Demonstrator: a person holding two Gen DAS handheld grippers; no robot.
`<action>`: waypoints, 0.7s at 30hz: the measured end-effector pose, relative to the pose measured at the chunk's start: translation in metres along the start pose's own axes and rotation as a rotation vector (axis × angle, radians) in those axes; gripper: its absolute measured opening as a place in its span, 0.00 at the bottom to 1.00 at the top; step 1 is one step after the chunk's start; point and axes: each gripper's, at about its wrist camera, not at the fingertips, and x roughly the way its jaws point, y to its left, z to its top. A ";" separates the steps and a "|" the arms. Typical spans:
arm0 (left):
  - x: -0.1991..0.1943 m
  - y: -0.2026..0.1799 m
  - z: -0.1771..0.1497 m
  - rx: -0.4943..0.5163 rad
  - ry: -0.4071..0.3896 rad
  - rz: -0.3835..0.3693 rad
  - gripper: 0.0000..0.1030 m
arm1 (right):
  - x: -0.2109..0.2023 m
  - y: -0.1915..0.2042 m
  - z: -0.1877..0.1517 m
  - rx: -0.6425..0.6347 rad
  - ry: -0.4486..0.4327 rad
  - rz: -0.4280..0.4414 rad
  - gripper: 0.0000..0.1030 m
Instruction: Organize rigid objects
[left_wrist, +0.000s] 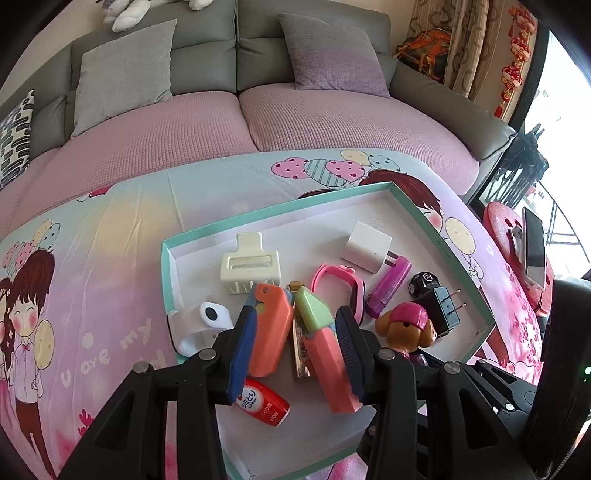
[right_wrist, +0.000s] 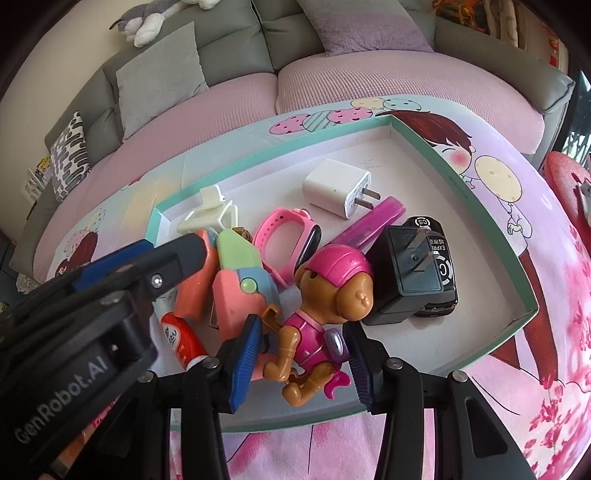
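Observation:
A shallow white box with a teal rim (left_wrist: 280, 212) (right_wrist: 458, 173) lies on the cartoon-print cloth and holds the rigid objects. My left gripper (left_wrist: 297, 319) is open around two orange-and-green toy cutters (left_wrist: 271, 332) (left_wrist: 325, 354), its blue pads on either side of them. My right gripper (right_wrist: 301, 345) is open around a brown toy dog with a pink cap (right_wrist: 328, 295); the dog also shows in the left wrist view (left_wrist: 406, 325). Whether the pads touch the dog I cannot tell.
The box also holds a white hair clip (left_wrist: 249, 267), a white charger (right_wrist: 338, 186), a pink watch (right_wrist: 284, 247), a purple clip (right_wrist: 373, 221), a black charger (right_wrist: 406, 273), a red bottle (left_wrist: 260, 406) and a white strap device (left_wrist: 201, 325) on its left rim. A sofa (left_wrist: 221, 122) stands behind.

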 end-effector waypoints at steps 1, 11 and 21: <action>-0.002 0.002 0.000 -0.007 -0.001 0.008 0.47 | 0.000 0.001 0.000 -0.003 0.004 -0.002 0.48; -0.020 0.039 -0.017 -0.163 0.007 0.116 0.68 | -0.012 0.005 -0.003 0.001 0.019 -0.029 0.56; -0.038 0.079 -0.042 -0.291 -0.003 0.238 0.83 | -0.022 0.014 -0.007 -0.026 0.024 -0.035 0.69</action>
